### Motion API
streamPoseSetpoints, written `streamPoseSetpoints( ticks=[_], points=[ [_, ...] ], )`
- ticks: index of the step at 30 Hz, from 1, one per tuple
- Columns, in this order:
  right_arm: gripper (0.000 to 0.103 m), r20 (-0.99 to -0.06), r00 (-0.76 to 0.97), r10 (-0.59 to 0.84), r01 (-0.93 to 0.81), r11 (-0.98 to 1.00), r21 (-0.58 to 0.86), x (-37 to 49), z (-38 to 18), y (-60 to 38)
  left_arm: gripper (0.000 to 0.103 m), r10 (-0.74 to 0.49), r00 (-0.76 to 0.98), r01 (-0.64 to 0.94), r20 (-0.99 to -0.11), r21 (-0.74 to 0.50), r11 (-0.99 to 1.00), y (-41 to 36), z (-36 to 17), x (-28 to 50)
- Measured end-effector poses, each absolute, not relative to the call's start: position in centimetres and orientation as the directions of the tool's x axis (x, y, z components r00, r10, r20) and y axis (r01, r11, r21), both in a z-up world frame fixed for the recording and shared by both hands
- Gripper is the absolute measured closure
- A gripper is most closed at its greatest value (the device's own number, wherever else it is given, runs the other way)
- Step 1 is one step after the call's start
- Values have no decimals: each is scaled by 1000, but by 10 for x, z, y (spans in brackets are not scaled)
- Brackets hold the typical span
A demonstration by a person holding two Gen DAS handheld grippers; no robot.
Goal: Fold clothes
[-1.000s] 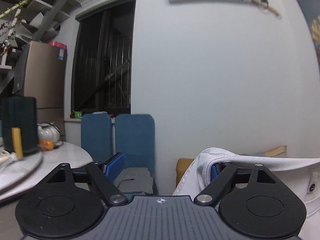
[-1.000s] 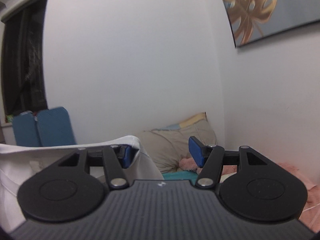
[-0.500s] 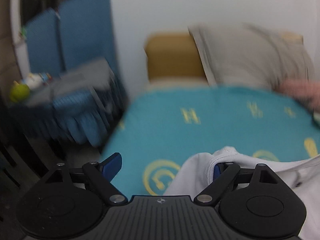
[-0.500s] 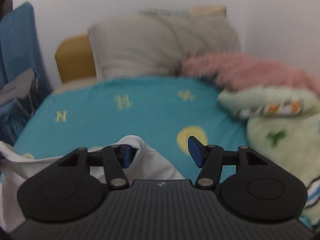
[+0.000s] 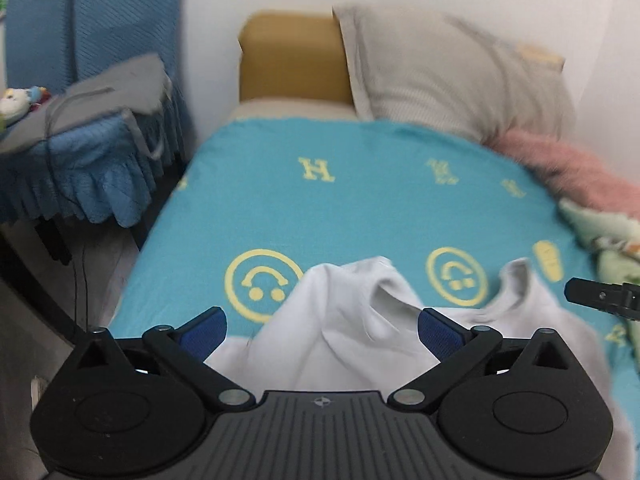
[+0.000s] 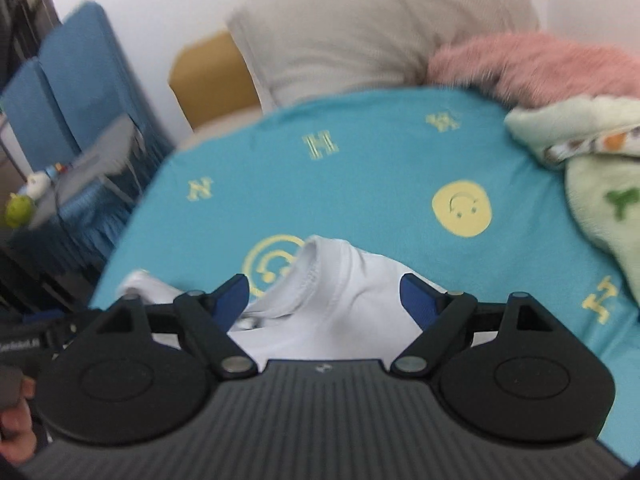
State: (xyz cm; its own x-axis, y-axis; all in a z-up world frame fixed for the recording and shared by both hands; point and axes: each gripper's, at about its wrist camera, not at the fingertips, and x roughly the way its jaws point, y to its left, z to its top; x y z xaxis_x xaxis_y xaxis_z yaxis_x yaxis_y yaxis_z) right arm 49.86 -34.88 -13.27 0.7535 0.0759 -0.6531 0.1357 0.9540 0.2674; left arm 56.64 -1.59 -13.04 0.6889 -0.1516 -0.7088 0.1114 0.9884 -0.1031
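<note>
1. I saw the bed's teal sheet with yellow smiley prints (image 5: pixel 360 208) filling both views.
2. The crumpled white cotton garment (image 5: pixel 344 320) lay on the sheet's near part, its stitched collar (image 6: pixel 310 268) rumpled upward.
3. My left gripper (image 5: pixel 322 326) held its jaws spread above the garment, gripping nothing.
4. My right gripper (image 6: pixel 325 292) likewise had its jaws spread, empty.

A teal bedsheet (image 5: pixel 360 200) with yellow smileys, a grey pillow (image 5: pixel 452 76), a pink fluffy blanket (image 6: pixel 532 64), blue chairs (image 6: pixel 80 80).

The teal bedsheet (image 6: pixel 360 184) carries yellow letters, an "H" and an "N", among smiley faces.
</note>
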Motion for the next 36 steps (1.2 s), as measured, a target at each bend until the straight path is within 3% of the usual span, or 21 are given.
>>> streamPoseSetpoints(
  ticks=[14, 19, 22, 26, 36],
  points=[
    [20, -446, 895, 24, 108, 958, 267, 217, -42, -298, 0, -127, 824, 12, -552, -207, 978, 14, -29, 256],
    [20, -417, 907, 57, 79, 950, 302, 137, -29, -289, 2, -87, 824, -30, -559, -197, 980, 11, -8, 180],
    [20, -439, 897, 55, 64, 966, 252, 117, -25, -284, 2, -62, 837, -55, -544, -196, 979, 13, 8, 162],
    [20, -410, 909, 79, 59, 947, 315, 96, -24, -288, 2, -54, 831, -86, -553, -224, 971, 12, 15, 158],
    [20, -380, 921, 88, 51, 939, 340, 89, -51, -280, 4, -63, 857, -62, -511, -225, 972, 24, -40, 149]
  ],
)
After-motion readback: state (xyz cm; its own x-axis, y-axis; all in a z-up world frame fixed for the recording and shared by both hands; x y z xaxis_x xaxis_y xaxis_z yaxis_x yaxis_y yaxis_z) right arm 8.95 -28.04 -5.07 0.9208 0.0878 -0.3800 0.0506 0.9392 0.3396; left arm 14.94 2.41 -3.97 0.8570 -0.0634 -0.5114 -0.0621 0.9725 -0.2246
